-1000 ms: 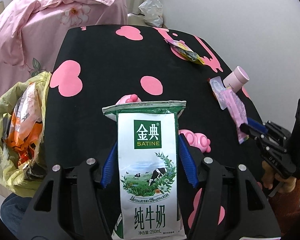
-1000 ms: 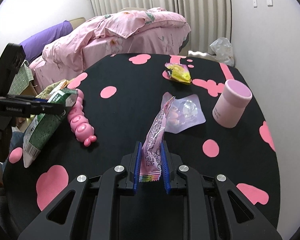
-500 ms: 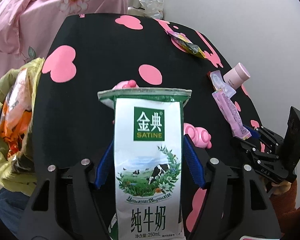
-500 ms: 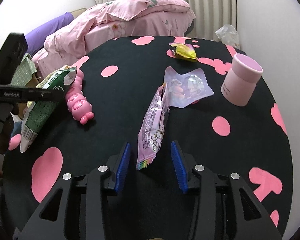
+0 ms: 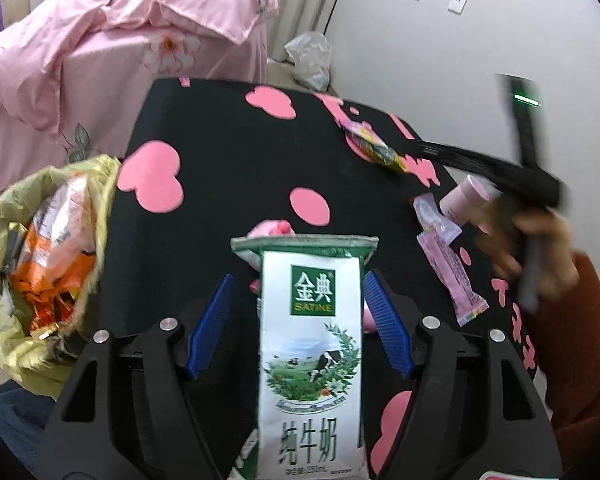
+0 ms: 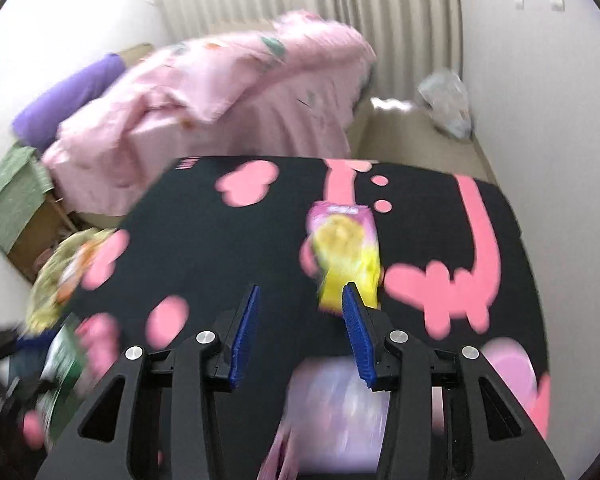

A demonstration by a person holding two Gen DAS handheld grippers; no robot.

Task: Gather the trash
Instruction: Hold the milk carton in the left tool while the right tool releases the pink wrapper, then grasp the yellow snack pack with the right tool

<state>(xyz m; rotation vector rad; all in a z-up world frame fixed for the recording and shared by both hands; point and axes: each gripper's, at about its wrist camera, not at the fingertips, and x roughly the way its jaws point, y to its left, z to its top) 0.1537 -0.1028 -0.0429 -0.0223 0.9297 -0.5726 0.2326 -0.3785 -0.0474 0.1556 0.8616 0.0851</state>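
A: In the left wrist view, the left hand-held gripper (image 5: 296,320) stands spread, its jaws having just been opening. The milk carton (image 5: 310,356) stands between the blue pads (image 5: 210,320), with a gap showing on each side. Left of the black desk (image 5: 228,168) hangs a yellow trash bag (image 5: 40,264) stuffed with wrappers. A long pink wrapper (image 5: 452,272) lies flat near the desk's right edge, by a pink cup (image 5: 466,196).

B: And the right wrist view?

A: Blurred. The right hand-held gripper (image 6: 300,332) is released, nothing between its jaws, which have just been opening. Ahead lies a yellow-and-pink snack packet (image 6: 346,252), touching the right pad's tip in the picture. Only here do you see the purple pillow (image 6: 68,100) on the bed.
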